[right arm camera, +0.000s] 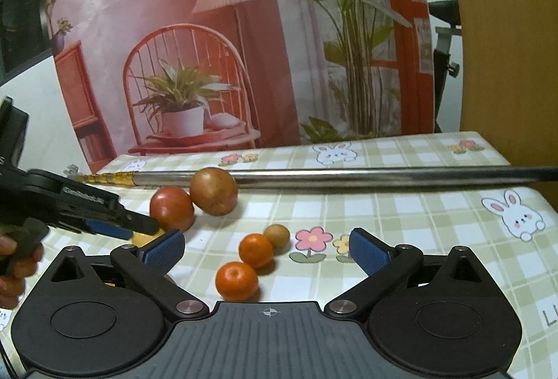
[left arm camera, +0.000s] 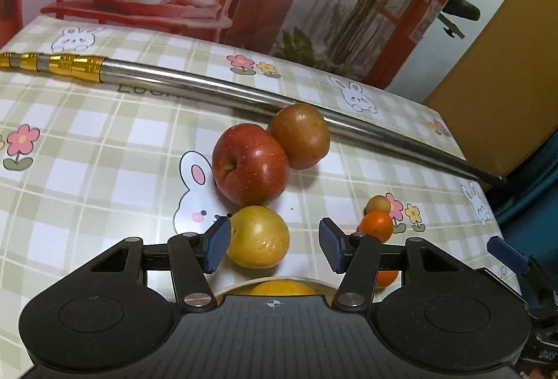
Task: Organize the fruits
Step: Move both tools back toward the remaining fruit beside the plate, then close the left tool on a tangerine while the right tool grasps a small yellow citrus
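**Both claws wide over the fruit**

Left claw (left arm camera: 274, 244) gaping, holding nothing, left pad touching or just beside yellow apple (left arm camera: 258, 237). Beyond: red apple (left arm camera: 250, 169) against brown pear (left arm camera: 300, 135), pear against steel rod (left arm camera: 216, 89). Right claw (right arm camera: 266, 248) spread wide, empty, over two oranges (right arm camera: 237, 280) (right arm camera: 255, 250) and a small brown fruit (right arm camera: 277, 234). All on checked cloth (right arm camera: 436, 218).

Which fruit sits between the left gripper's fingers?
The yellow apple, between the open left gripper; the red apple and brown one lie farther off.
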